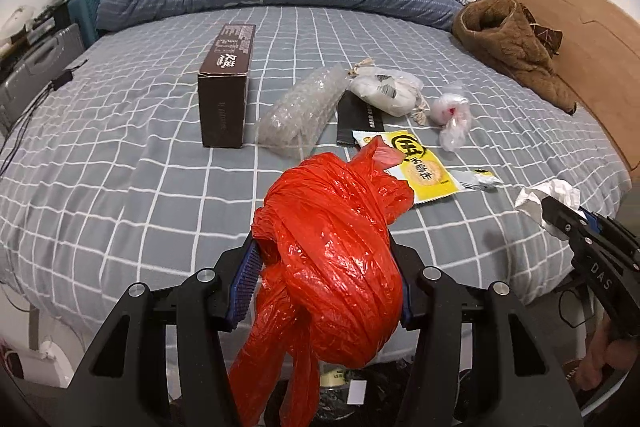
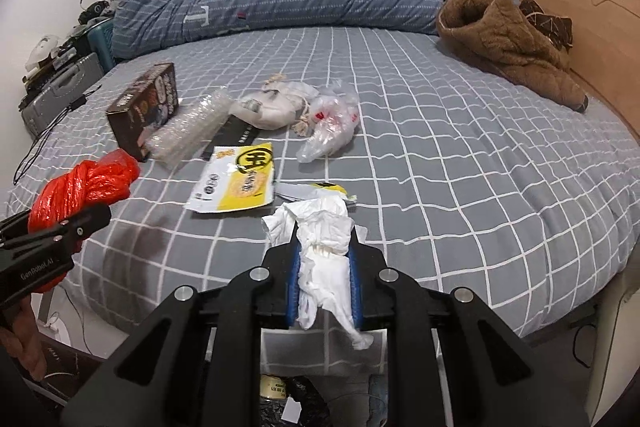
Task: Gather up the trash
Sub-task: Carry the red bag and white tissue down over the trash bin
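**Both grippers loaded, bin below the bed edge**

Taking the grey checked bedsheet as the landmark, and going left to right: the left gripper is clenched on a knotted ball of crinkled red plastic bag, held just off the sheet's near edge. The ball bulges well past both blue pads, with loose tails hanging down out of the grip. Its long axis runs from those tails up and away toward the sheet's middle, ending in a small red flap that points at the yellow snack wrapper.

Further right, the right gripper is clamped on a crumpled white paper tissue, also just off the sheet's near edge. The tissue stands roughly lengthwise along the fingers: its broad crumpled end fans out beyond the fingertips toward the sheet, and a thin twisted tail trails back and down.

The step in hand looks like carrying both pieces to what seems to be a dark-lined bin, glimpsed below the sheet's near edge. To do it well:

- Keep both grips firm until each piece is over the opening; the tissue is light and may cling to a pad.
- Let the red bag's tails go in first so they do not drape over the rim.
- Open one gripper at a time.

Still lying on the sheet's middle are a brown cardboard box, bubble wrap, and several plastic bags.
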Demonstrator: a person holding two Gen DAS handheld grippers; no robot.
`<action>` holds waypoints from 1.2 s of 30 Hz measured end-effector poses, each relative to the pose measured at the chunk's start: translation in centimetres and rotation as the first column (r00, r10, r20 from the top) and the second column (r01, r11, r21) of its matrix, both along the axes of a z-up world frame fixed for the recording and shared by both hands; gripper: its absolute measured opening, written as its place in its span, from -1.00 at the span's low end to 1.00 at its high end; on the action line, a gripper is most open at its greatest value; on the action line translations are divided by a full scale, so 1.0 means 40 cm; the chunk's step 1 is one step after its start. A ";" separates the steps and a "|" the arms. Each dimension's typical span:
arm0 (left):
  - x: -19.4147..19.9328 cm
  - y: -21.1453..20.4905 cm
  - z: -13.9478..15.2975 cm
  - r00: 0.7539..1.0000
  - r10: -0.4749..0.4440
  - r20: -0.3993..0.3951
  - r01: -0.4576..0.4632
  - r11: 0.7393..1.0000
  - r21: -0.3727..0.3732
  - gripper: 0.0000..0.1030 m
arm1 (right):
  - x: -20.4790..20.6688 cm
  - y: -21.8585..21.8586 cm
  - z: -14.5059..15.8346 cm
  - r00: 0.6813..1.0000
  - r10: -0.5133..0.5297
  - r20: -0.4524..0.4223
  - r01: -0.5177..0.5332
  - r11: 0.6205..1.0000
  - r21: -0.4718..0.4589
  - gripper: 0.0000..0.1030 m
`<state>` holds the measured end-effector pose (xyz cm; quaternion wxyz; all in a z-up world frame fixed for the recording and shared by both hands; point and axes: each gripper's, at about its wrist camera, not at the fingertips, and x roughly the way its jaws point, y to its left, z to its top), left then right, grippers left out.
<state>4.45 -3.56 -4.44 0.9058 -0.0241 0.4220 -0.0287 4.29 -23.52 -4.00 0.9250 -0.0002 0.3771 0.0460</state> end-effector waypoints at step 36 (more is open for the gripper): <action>-0.339 0.005 0.058 1.000 0.011 -0.022 -0.012 1.000 -0.027 0.02 | -0.326 0.088 0.059 0.996 0.085 0.005 -0.085 0.996 0.025 -0.66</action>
